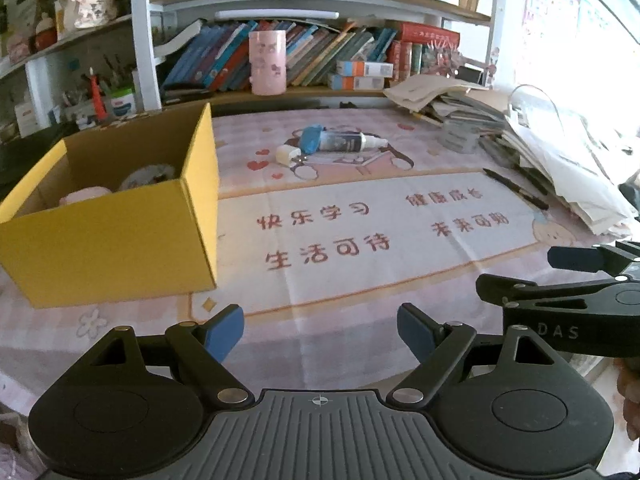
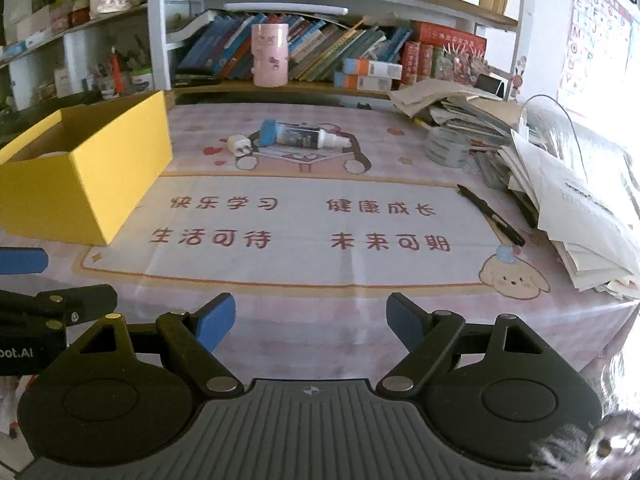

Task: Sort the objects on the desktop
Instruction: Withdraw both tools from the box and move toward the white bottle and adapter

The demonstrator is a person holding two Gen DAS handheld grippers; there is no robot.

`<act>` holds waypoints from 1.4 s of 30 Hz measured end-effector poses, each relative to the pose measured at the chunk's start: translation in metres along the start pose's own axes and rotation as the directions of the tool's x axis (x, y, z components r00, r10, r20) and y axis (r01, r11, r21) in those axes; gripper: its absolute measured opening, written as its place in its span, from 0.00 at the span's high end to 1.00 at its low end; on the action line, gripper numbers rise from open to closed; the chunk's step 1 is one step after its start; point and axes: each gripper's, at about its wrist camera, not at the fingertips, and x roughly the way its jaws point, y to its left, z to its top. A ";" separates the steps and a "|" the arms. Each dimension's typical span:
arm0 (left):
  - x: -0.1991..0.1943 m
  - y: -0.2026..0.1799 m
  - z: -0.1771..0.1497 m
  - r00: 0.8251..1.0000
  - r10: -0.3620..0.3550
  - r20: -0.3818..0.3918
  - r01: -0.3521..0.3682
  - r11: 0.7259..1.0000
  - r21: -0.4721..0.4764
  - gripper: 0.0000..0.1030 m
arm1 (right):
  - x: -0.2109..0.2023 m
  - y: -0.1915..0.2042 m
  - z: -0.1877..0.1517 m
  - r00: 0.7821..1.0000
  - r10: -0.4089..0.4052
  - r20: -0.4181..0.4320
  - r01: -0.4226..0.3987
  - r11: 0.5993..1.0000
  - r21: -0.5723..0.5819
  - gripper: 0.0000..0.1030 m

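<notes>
An open yellow box point(image 1: 116, 236) point(image 2: 84, 176) stands on the left of the desk with a pink item and a round item inside. A blue-capped bottle point(image 1: 340, 141) point(image 2: 298, 136) and a white plug point(image 1: 289, 155) point(image 2: 239, 145) lie at the far middle. A black pen point(image 1: 516, 188) point(image 2: 490, 214) lies at the right, and a tape roll point(image 2: 447, 147) sits behind it. My left gripper point(image 1: 320, 334) is open and empty over the near desk edge. My right gripper point(image 2: 310, 326) is open and empty beside it.
A pink printed mat point(image 1: 360, 240) covers the desk. A messy stack of papers and books point(image 2: 560, 184) fills the right side. A pink cup point(image 2: 270, 55) stands on the low shelf in front of a row of books point(image 2: 328, 50).
</notes>
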 end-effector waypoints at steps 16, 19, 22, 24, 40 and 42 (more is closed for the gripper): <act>0.063 -0.023 0.051 0.998 0.055 -0.029 -0.057 0.996 -0.073 0.16 | 0.060 -0.043 0.054 0.994 0.110 -0.018 -0.111 0.992 -0.053 0.24; 0.073 -0.026 0.061 0.996 0.075 -0.037 -0.079 0.992 -0.101 0.17 | 0.072 -0.051 0.063 0.990 0.140 -0.022 -0.141 0.988 -0.067 0.24; 0.086 -0.027 0.073 0.995 0.089 -0.040 -0.094 0.985 -0.145 0.17 | 0.084 -0.059 0.071 0.985 0.174 -0.024 -0.175 0.981 -0.080 0.25; 0.096 -0.027 0.081 0.993 0.108 -0.042 -0.113 0.981 -0.158 0.17 | 0.096 -0.066 0.079 0.980 0.196 -0.025 -0.197 0.976 -0.088 0.29; 0.173 -0.014 0.149 0.967 0.254 -0.034 -0.256 0.949 -0.183 0.17 | 0.188 -0.085 0.151 0.946 0.323 0.007 -0.309 0.912 -0.271 0.33; 0.184 -0.012 0.154 0.965 0.260 -0.040 -0.263 0.947 -0.186 0.17 | 0.202 -0.084 0.158 0.941 0.338 -0.005 -0.324 0.897 -0.301 0.35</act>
